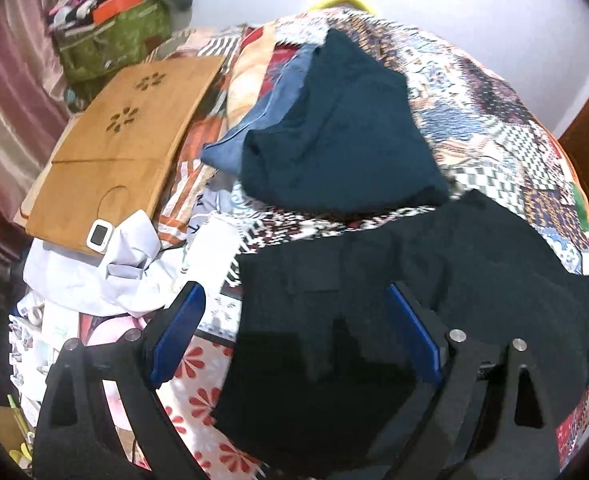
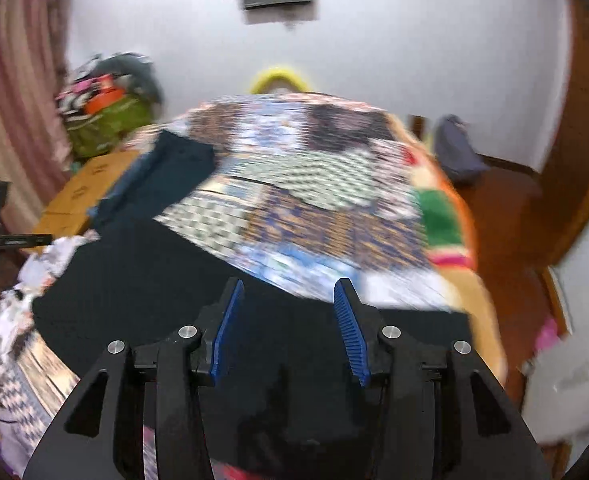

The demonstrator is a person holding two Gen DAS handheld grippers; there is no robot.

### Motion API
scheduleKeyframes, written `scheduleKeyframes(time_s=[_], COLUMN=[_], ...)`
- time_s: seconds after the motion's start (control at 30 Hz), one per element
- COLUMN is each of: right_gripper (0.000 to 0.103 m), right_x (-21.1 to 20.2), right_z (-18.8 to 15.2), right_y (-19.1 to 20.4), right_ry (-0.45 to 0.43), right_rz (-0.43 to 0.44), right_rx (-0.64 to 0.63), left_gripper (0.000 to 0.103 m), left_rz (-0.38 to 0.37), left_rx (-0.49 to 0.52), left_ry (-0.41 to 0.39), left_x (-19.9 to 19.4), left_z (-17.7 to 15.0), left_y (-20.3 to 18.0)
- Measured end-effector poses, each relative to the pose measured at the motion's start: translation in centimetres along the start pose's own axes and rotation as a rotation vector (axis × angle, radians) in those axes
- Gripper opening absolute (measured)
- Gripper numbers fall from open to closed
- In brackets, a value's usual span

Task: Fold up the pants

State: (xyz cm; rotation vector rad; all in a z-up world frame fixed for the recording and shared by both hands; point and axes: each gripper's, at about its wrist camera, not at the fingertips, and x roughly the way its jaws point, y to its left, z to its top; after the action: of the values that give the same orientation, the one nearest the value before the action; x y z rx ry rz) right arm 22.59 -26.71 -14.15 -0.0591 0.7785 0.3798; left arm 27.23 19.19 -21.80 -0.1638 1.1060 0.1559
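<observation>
Pants (image 1: 374, 320) lie nearest on the bed (image 1: 474, 92). Behind them — a second folded garment (image 1: 334, 136). Left of that, a wooden board (image 1: 122, 144), with a small device (image 1: 99, 233) on its near corner; behind the board, a bag (image 1: 114, 40).

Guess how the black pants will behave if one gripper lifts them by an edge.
Probably floppy: the black pants lie limp, creased on the patchwork quilt, so the free part should sag. Likely light, not slippery. Both the left gripper and right gripper are open.

patchwork quilt (image 1: 474, 92), wooden board (image 1: 126, 136) (flower cutouts), green bag (image 1: 114, 44), white clock (image 1: 99, 234).
</observation>
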Motion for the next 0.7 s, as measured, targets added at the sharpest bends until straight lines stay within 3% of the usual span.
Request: scheduleKeyframes(time_s=[0.2,0.37,0.5,0.6,0.7], right_gripper=[0.044,0.045,0.045,0.045,0.045], right_x=[6.5,12.3,16.7,19.8,22.0], right_z=[2.8,4.2,5.1,5.8,6.3], right_y=[5.6,9.8,12.6,14.0,15.0], right_ry=[0.064,0.138,0.208,0.247,0.287], right_rz=[0.14,0.218,0.269,0.285,0.31], right_rx=[-0.109,-0.175,-0.194,-0.193,-0.182], left_gripper=[0.092,0.091,0.075,0.057,0.043], left_rz=[-0.029,-0.122,-0.228,-0.316,-0.328], left_rx=[-0.066,-0.13,-0.172,-0.187,-0.159], left_ry=[0.11,0.18,0.222,0.218,0.197], left_x=[4.7,8.4,10.4,10.7,10.3], left_z=[0.9,1.0,0.9,0.9,1.0], left_y=[2.8,4.5,4.9,4.6,4.1])
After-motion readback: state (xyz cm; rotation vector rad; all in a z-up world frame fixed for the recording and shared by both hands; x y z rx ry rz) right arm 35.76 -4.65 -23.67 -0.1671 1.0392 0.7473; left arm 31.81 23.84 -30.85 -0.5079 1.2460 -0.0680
